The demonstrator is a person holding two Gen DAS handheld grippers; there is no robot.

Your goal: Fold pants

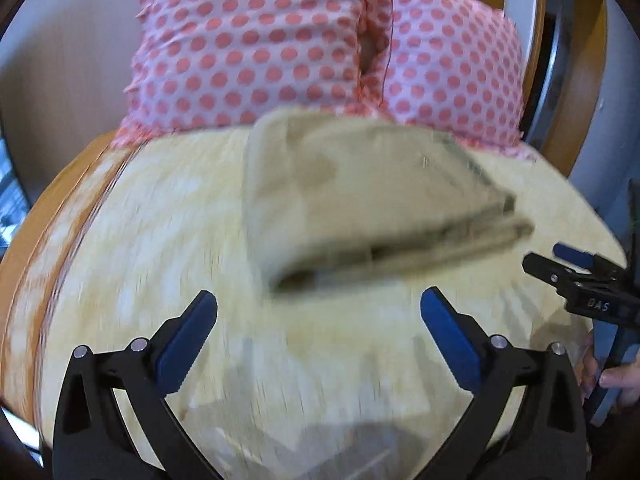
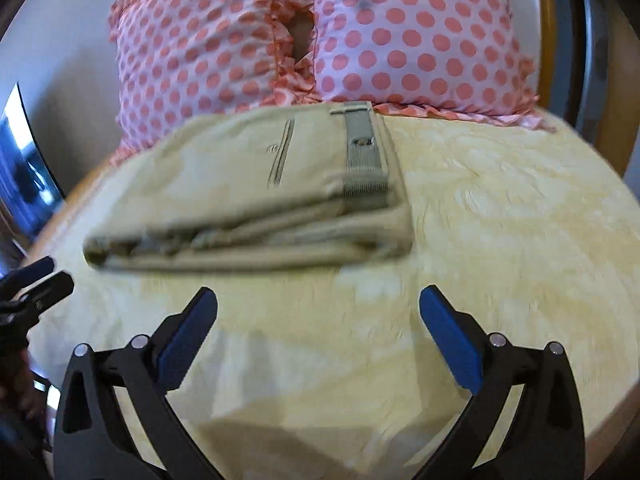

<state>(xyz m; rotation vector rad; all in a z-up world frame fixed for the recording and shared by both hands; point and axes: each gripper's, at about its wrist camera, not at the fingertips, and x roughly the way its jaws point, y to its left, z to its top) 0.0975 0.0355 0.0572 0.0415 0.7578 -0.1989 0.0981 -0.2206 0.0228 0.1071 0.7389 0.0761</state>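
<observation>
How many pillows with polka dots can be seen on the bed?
2. The left pillow and the right pillow lean side by side at the head of the bed, behind the folded pants. More may be hidden behind them.

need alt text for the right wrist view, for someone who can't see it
Khaki pants lie folded into a flat stack on a pale yellow bedspread, just ahead of the open, empty right gripper. Two pink polka-dot pillows sit behind them, and the left gripper shows at the left edge.
</observation>
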